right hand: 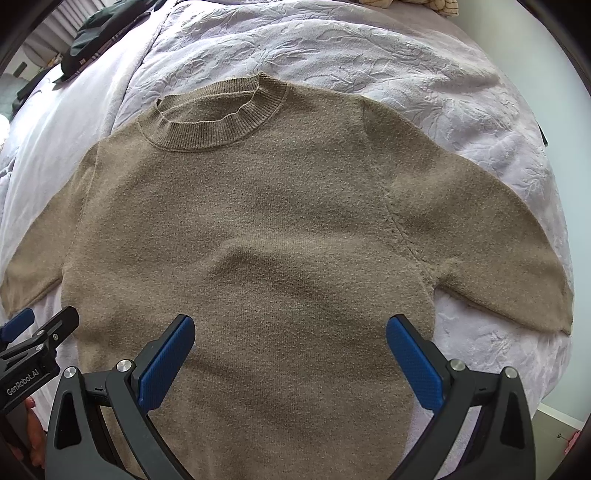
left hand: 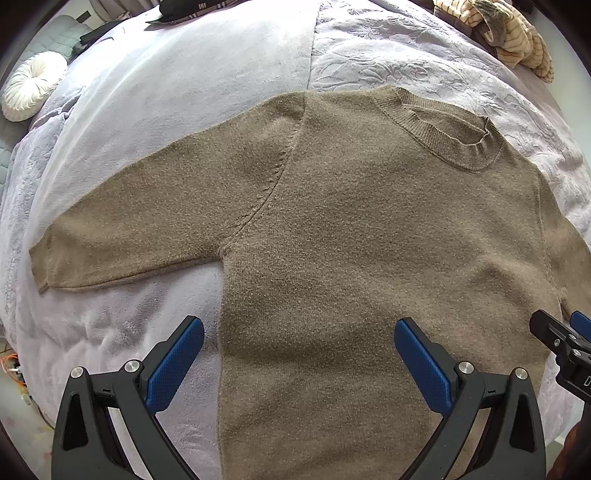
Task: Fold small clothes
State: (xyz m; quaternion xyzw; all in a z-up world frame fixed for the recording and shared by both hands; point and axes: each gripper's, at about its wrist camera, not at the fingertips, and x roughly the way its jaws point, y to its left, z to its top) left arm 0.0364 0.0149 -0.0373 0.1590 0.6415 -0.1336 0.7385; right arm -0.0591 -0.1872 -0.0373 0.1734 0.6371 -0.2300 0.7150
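While both claws hang over the lower body of the sweater (left hand: pixel 332 229), nothing's been folded yet: the brown knit lies flat, front up, on the lilac bedspread (left hand: pixel 388 55), collar (left hand: pixel 454 136) at about 1 o'clock in the left wrist view and 11 o'clock in the right wrist view. Left claw (left hand: pixel 299 365) is spread wide w/ nothing in it, one blue pad (left hand: pixel 173 365) over bare bedding just beside the garment's side edge, the other over the knit. Right claw (right hand: pixel 290 363) is likewise wide open and empty, both pads above the fabric near the hem end; can't tell if either touches the cloth. Short sleeves stick out sideways, left sleeve (left hand: pixel 122 229) toward 9 o'clock, right sleeve (right hand: pixel 498 251) toward 3 o'clock. My read is the step in hand is picking a first grip, prob. a sleeve or side edge to bring inward. To do it well: come down at the edge, not mid-panel, so the pads pinch both layers; take sleeve cuff and hem side together so the fold line runs straight from shoulder to hem. Knit is soft and stretchy, so lift low and lay it over rather than drag, or the body will bunch on the plush bedding. Other clothes (left hand: pixel 509 33) sit at the far edge around 1 o'clock, well apart.
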